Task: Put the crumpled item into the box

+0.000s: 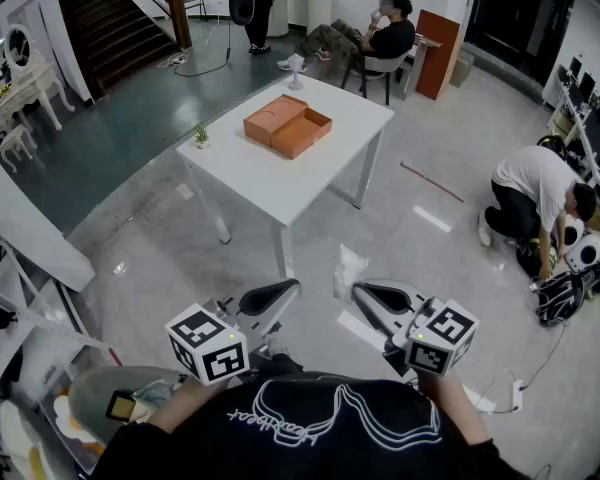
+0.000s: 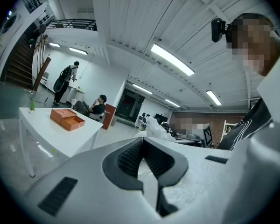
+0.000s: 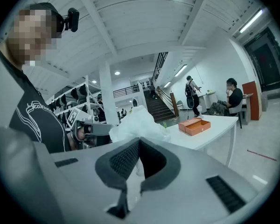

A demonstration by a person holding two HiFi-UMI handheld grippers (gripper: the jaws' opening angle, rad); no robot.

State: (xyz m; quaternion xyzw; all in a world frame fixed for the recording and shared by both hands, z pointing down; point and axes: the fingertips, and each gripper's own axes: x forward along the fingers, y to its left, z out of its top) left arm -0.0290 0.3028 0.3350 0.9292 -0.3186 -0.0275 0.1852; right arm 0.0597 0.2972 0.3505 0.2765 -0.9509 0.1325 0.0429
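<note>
The orange box lies open on a white table some way ahead of me; it also shows in the left gripper view as the orange box and in the right gripper view as the orange box. My right gripper is held low near my body, shut on the crumpled white item. From the right gripper the crumpled item bulges up past the jaw tips. My left gripper hangs beside it with jaws together and nothing in them; past the left gripper the crumpled item is visible.
A small green plant and a small white object stand on the table. A seated person is behind it, another person crouches at right by bags, and a third person stands at the back. Shelves line my left; a power strip lies on the floor.
</note>
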